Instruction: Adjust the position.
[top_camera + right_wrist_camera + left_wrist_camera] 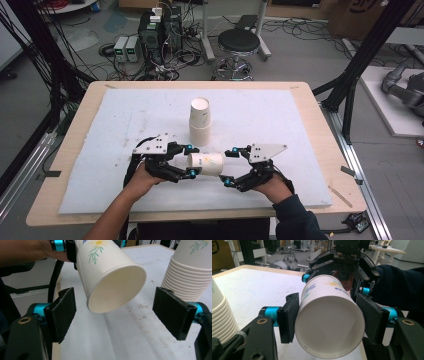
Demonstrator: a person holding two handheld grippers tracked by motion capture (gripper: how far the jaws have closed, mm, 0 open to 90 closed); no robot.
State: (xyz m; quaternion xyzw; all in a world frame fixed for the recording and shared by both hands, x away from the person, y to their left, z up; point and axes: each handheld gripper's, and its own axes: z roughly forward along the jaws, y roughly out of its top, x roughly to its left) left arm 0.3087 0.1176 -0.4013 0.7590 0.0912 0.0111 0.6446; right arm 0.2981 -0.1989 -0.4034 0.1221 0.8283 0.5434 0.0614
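Observation:
A white paper cup (206,163) with a flower print lies level, just above the mat. My left gripper (191,160) is shut on it, one pad on each side near its base. In the left gripper view the cup (329,332) sits between the pads (289,317), its base towards the camera. My right gripper (228,168) faces it from the right, open. In the right gripper view the cup's mouth (116,287) hangs between and just ahead of the wide-apart pads (62,312), touching neither. A stack of cups (200,120) stands upside down behind.
A white foam mat (125,115) covers the wooden table (85,115). The cup stack (190,272) stands close to my right gripper's far jaw. Beyond the table are a black stool (239,42), boxes of electronics (157,30) and floor cables; black frame posts (357,60) flank the sides.

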